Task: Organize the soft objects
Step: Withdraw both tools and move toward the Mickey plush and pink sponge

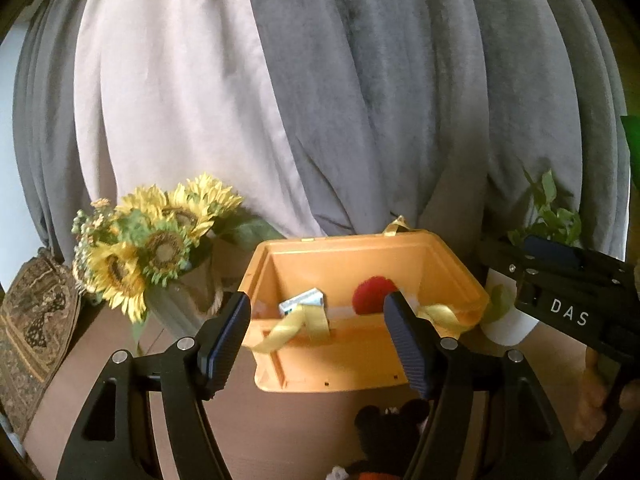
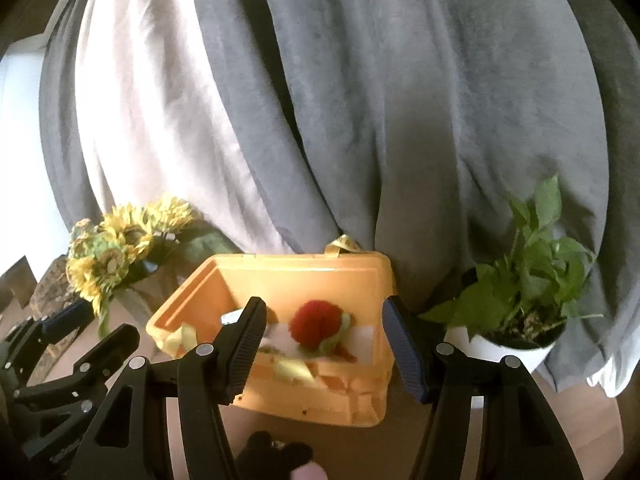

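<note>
On the brown table [image 1: 280, 420], before grey curtains [image 1: 400, 80], a sunflower bouquet [image 1: 152, 240] stood left and one white-potted green plant [image 2: 520, 280] right of the open orange plastic box [image 2: 360, 396]. Inside lay one red woolly soft toy [image 2: 316, 320] and a small silver packet [image 1: 302, 300]; a black plush toy [image 1: 392, 436] sat in front. The left gripper [image 1: 320, 340] and right gripper [image 2: 324, 348] both hung with jaws apart, holding nothing.

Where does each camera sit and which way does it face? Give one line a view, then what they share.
Left wrist: on the left gripper, looking forward and slightly down at the orange box; its own open fingers show, and at the right edge the right gripper and hand.
Right wrist: on the right gripper, facing the same box from further right; its own fingers and, lower left, the left gripper show.
Shared: box, red pompom, sunflowers, potted plant, curtains.
</note>
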### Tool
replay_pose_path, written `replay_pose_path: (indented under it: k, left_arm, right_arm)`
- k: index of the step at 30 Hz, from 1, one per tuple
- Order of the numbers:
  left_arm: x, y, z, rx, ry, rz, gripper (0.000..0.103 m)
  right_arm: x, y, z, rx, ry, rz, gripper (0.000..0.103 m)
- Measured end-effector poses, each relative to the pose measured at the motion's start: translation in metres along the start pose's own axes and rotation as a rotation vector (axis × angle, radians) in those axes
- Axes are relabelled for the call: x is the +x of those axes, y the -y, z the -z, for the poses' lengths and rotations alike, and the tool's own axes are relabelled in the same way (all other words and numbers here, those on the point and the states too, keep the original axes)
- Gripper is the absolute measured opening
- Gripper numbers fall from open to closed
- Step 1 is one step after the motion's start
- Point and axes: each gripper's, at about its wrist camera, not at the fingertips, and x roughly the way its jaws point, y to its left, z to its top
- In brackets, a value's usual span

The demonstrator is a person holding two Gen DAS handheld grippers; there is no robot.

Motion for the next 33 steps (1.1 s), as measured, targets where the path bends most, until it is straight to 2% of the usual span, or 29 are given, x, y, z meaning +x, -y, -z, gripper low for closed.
replay_pose_path:
  k: [10, 14, 33]
  left_arm:
    - [-0.024, 0.016, 0.03, 0.048, -0.014, -0.044, 0.07]
    - [-0.027, 0.02, 0.039, 0.053, -0.03, -0.036, 0.071]
    - [-0.019, 0.034, 0.094, 0.064, -0.212, -0.011, 0.071]
  right_arm:
    - [-0.014, 0.007, 0.032, 0.008, -0.053, -0.019, 0.062]
    - [-0.015, 0.008, 0.044, 0.003, -0.077, -0.024, 0.061]
    - [-0.008, 0.003, 0.099, -0.068, -0.193, -0.095, 0.061]
